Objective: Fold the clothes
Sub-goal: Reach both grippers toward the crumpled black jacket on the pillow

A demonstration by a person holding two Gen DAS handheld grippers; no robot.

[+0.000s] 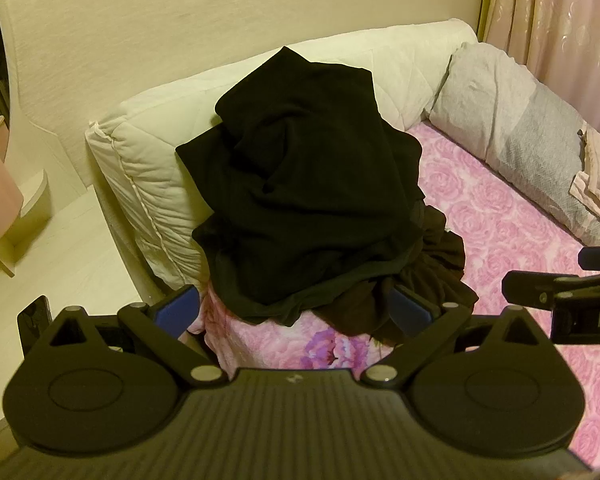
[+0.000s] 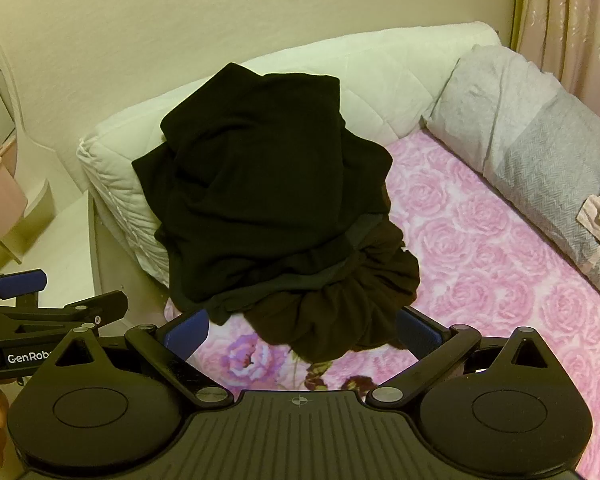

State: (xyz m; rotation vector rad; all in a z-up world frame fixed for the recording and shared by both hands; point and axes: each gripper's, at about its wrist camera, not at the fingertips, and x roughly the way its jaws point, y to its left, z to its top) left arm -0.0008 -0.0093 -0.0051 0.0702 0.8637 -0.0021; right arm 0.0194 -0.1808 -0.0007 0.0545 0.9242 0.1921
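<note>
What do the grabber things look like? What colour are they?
Both are black plastic. The left gripper and right gripper each have blue pads on the fingers, two round discs on a ribbed body, and silver pivot screws. White "GenRobo" lettering marks the side of the left one.

- A bed (image 1: 512, 240) covered in a pink rose-patterned sheet carried the laundry.
- A heap of black clothes (image 1: 308, 200) sat on it, leaning against a cream quilted cushion (image 1: 140, 168) at the wall side.
- A grey pillow (image 1: 508, 120) lay along the far edge, beside folded pale-pink fabric (image 1: 598, 184).
</note>
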